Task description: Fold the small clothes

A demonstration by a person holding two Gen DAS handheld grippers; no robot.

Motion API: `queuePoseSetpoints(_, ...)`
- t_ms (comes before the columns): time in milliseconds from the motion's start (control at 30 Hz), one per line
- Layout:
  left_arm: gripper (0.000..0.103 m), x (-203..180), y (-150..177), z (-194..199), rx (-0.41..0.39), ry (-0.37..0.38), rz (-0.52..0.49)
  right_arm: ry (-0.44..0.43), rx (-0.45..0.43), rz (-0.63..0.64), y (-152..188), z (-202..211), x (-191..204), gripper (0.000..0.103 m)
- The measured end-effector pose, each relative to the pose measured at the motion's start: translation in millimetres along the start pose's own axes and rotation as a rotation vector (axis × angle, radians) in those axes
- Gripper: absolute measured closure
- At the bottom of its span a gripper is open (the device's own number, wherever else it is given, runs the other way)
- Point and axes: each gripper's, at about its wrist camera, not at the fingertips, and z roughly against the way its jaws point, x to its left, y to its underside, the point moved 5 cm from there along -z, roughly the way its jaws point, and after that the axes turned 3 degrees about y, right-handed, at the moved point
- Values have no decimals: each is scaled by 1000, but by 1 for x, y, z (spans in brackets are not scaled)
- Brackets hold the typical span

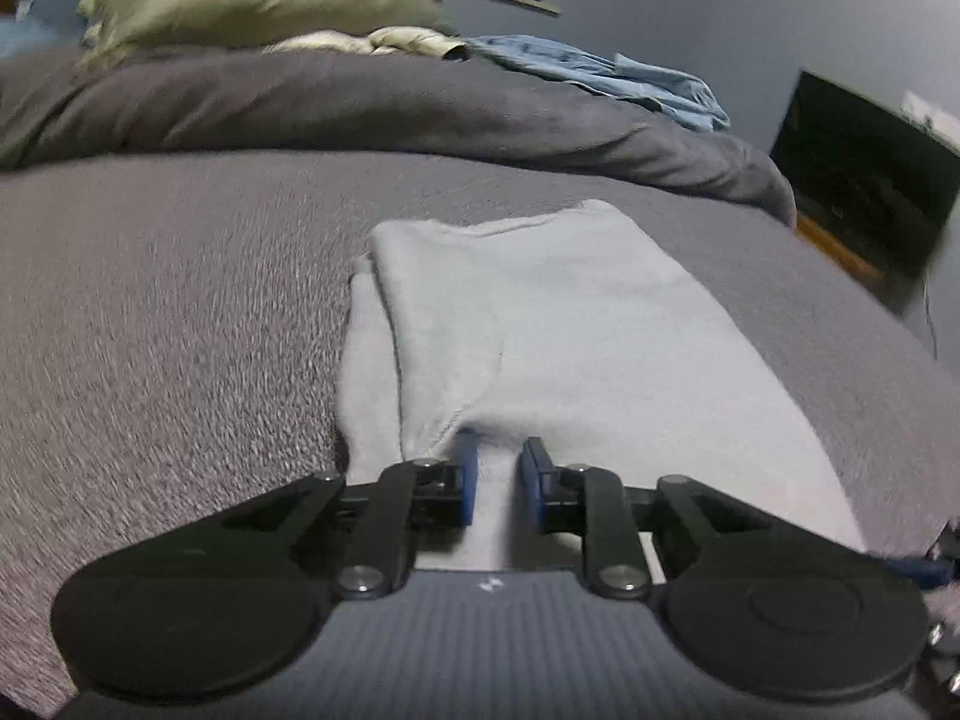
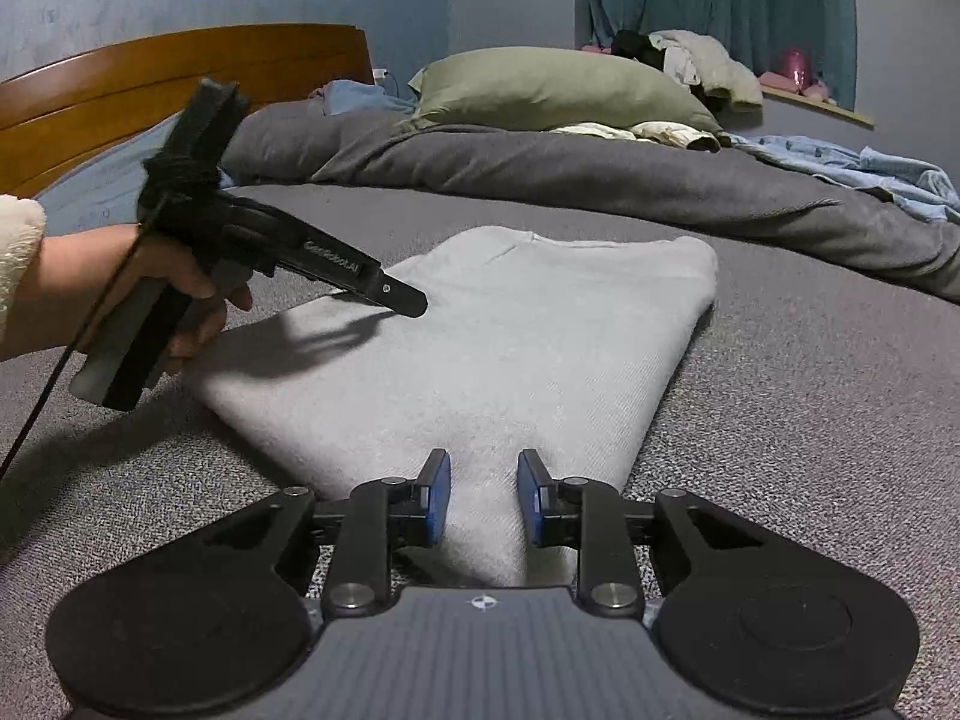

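Grey cloth [image 2: 480,336] is laid flat on the bed [image 2: 810,420], its long side running up the frame. Left tool [image 1: 499,483] is clenched on its near edge. Right tool [image 2: 483,495] is clenched on the bottom end.

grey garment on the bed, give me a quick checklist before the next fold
1. Grey garment lies flat on the bed cover: ok, only a slight ridge near the left gripper.
2. Left gripper has cloth between its pads: ok; whether it is pinched tight: cannot tell.
3. Right gripper is at the garment's near end with cloth between its pads: ok; pinched: cannot tell.
4. Fold path is free of other items: ok; the green pillow and blue clothing lie far back.
5. Garment edges are aligned: not ok; a lower layer sticks out on the left in the left wrist view.
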Motion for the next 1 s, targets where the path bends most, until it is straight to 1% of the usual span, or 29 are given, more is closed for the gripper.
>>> queuePoseSetpoints(67,84,-3,-3,0,-3,-1,-21,3,-1,5,0,0,0,76)
queuePoseSetpoints(167,82,-10,-6,11,-27,22,-28,9,11,15,0,1,0,75)
queuePoseSetpoints(233,71,-14,-7,24,-35,22,-17,11,36,6,-4,3,0,71)
queuePoseSetpoints(267,69,-16,-6,31,-37,18,-12,13,55,0,-6,4,1,66)
queuePoseSetpoints(333,59,-22,-3,51,-52,12,-9,13,109,7,-9,3,5,50)
queuePoseSetpoints(367,57,-24,-1,61,-58,6,-11,8,148,27,-9,2,9,33)
queuePoseSetpoints(400,56,-26,2,70,-60,-1,-9,11,190,47,-7,0,12,20)
queuePoseSetpoints(433,56,-26,6,80,-59,-12,-1,38,240,64,-4,-3,16,18)
queuePoseSetpoints(467,56,-27,12,90,-55,-22,8,82,285,65,0,-5,18,26)
queuePoseSetpoints(500,56,-28,17,99,-52,-29,12,134,288,20,1,-2,17,37)
queuePoseSetpoints(533,55,-27,25,110,-51,-43,14,153,267,-33,1,4,16,36)
queuePoseSetpoints(567,52,-27,33,117,-49,-56,15,146,251,-73,1,11,17,34)
queuePoseSetpoints(600,47,-25,41,125,-42,-74,13,134,239,-91,1,18,20,33)
queuePoseSetpoints(633,47,-24,48,130,-37,-89,10,126,218,-92,0,25,24,31)
queuePoseSetpoints(667,47,-21,56,135,-28,-112,13,128,189,-79,-2,32,28,24)
queuePoseSetpoints(700,47,-18,63,136,-15,-135,21,140,162,-56,-3,37,33,19)
queuePoseSetpoints(733,47,-15,69,137,-3,-158,30,158,133,-40,-3,41,38,19)
queuePoseSetpoints(800,47,-10,80,136,7,-184,39,174,110,-4,-3,40,44,18)
queuePoseSetpoints(867,47,-9,86,133,-5,-187,43,234,99,56,2,34,48,18)
queuePoseSetpoints(933,47,-14,88,130,-34,-172,35,264,89,42,9,27,48,17)
queuePoseSetpoints(1000,47,-18,87,123,-34,-176,4,312,96,19,18,18,49,17)
